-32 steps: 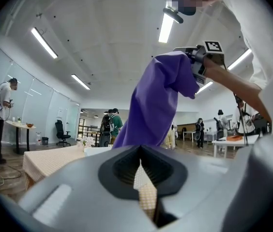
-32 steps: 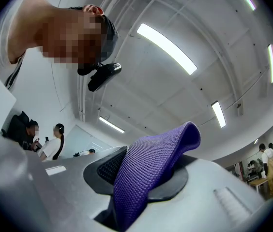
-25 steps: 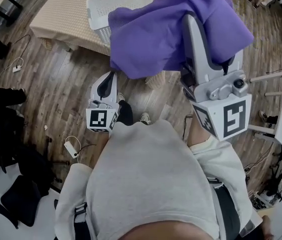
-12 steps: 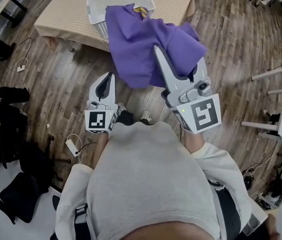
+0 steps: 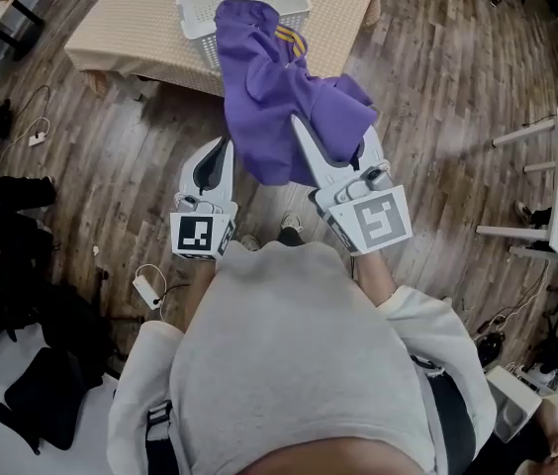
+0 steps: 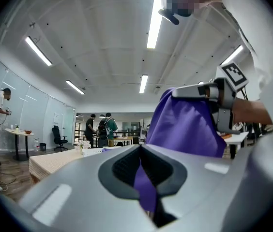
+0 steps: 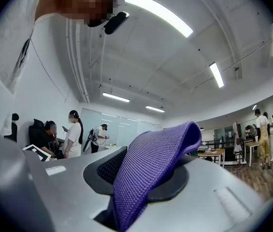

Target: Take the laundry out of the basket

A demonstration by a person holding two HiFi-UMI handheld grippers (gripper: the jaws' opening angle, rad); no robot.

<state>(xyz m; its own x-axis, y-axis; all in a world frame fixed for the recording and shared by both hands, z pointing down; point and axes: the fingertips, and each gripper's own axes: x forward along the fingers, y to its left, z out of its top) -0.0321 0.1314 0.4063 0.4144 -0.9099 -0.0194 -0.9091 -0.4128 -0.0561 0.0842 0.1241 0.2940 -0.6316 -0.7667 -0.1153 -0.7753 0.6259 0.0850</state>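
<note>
Head view: basket (image 5: 198,0) partly behind garment (image 5: 277,97)

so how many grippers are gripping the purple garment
2. The left gripper pinches a thin strip of the purple knit garment near its lower left edge; the right gripper clamps a thicker fold on its right side. Both grips show clearly.

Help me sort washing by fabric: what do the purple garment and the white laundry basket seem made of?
The purple garment looks knitted, matte: ribbed weave shows close up. The white laundry basket: probably moulded plastic, rigid perforated walls.
</note>
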